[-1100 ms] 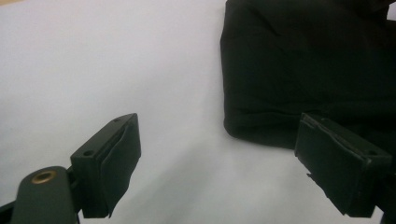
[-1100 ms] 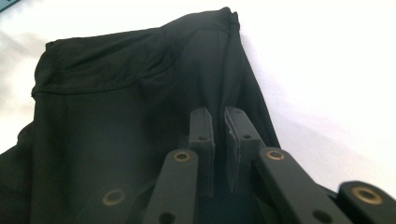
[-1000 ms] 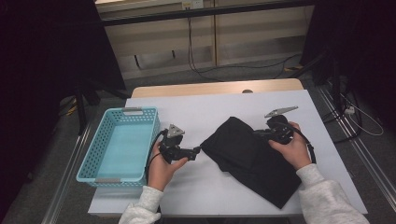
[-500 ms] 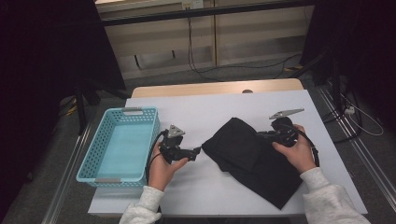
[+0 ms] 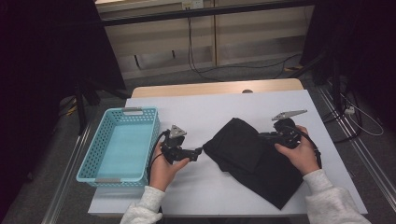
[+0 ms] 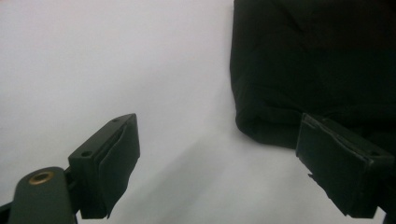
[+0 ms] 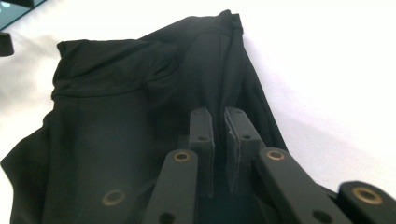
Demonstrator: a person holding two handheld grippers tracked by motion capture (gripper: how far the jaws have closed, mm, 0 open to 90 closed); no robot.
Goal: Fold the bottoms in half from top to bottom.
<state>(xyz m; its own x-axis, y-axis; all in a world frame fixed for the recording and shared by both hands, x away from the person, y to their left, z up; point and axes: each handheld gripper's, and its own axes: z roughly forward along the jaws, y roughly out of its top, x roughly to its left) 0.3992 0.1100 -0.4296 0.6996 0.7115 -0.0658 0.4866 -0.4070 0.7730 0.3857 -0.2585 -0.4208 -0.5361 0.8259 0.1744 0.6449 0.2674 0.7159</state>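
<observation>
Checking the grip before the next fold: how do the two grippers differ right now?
The left gripper has its fingers wide apart, nothing between them, beside the black cloth. The right gripper has its fingers nearly together, pinching a ridge of that cloth. Both are hand-held and low over the white table.

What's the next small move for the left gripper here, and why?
Probably ease the left gripper forward onto the near edge of the black cloth and close. Its jaws stand open over bare table just short of that edge, while the right gripper is shut on a fold of the cloth.
</observation>
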